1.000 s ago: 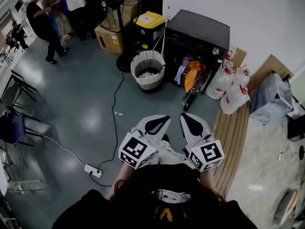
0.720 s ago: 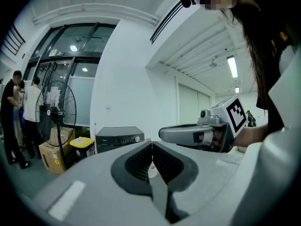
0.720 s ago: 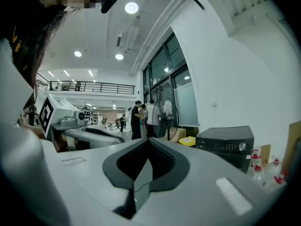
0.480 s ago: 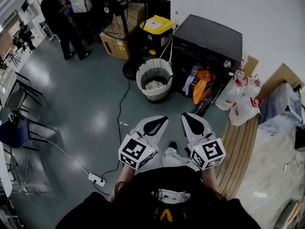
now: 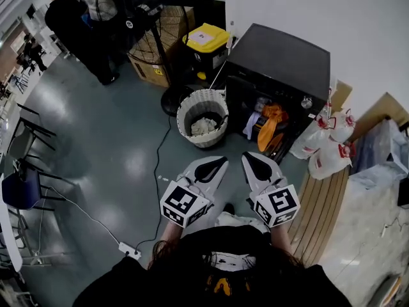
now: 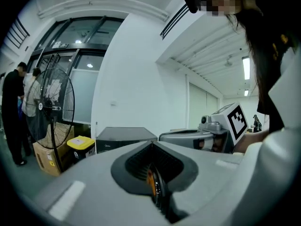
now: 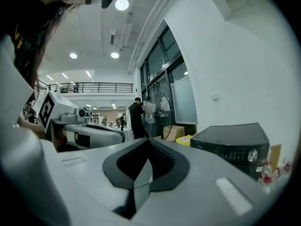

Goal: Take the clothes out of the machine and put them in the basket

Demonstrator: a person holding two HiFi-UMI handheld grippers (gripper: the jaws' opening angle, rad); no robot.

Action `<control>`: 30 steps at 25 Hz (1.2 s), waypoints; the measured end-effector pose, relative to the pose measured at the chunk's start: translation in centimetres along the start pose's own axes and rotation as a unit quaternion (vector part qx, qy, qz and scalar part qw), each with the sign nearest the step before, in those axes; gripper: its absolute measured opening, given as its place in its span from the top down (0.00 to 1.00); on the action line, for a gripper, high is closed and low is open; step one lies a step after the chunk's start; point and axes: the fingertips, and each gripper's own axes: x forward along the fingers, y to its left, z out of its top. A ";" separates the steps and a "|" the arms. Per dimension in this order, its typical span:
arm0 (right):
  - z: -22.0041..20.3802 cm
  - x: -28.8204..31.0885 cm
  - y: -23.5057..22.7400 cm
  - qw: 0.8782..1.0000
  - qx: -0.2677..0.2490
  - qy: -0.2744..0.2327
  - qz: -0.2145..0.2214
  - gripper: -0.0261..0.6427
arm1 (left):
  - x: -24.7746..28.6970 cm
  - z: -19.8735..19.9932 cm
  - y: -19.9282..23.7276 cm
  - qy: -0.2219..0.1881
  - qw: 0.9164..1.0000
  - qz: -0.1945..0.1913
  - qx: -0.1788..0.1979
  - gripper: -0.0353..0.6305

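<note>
Head view: your left gripper (image 5: pixel 215 164) and right gripper (image 5: pixel 250 160) are both closed tight with nothing in them, side by side above the floor (image 5: pixel 108 139). Ahead of them, orange and white clothes (image 5: pixel 271 118) hang out of the black machine (image 5: pixel 281 59), whose front is open. The wicker basket (image 5: pixel 185 107) sits just left of it with some laundry (image 5: pixel 203 126) inside.

**Nearer the machine**

I stand closer now; the machine (image 5: pixel 281 62) and the basket (image 5: pixel 203 117) sit lower and larger in the head view; the power strip (image 5: pixel 130 251) slides down toward my feet; the dark-clothed person (image 5: pixel 77 24) looms bigger at upper left.
</note>
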 end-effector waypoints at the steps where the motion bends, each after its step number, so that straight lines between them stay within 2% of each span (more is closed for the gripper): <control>1: -0.1 0.4 -0.7 1.000 0.002 0.001 -0.001 0.93 | 0.7 0.0 0.3 0.004 1.000 -0.003 -0.003 0.95; 9: -0.8 1.9 -6.0 1.000 0.026 0.000 -0.017 0.93 | 5.3 -0.2 1.8 0.020 1.000 -0.007 0.012 0.95; 22: -2.8 1.4 -8.7 0.998 0.048 0.015 -0.045 0.93 | 8.0 -1.3 1.7 0.044 0.998 -0.032 0.009 0.95; 30: -2.7 3.6 -9.9 0.996 0.060 0.008 -0.072 0.93 | 8.9 -1.4 4.0 0.048 0.997 -0.060 0.021 0.95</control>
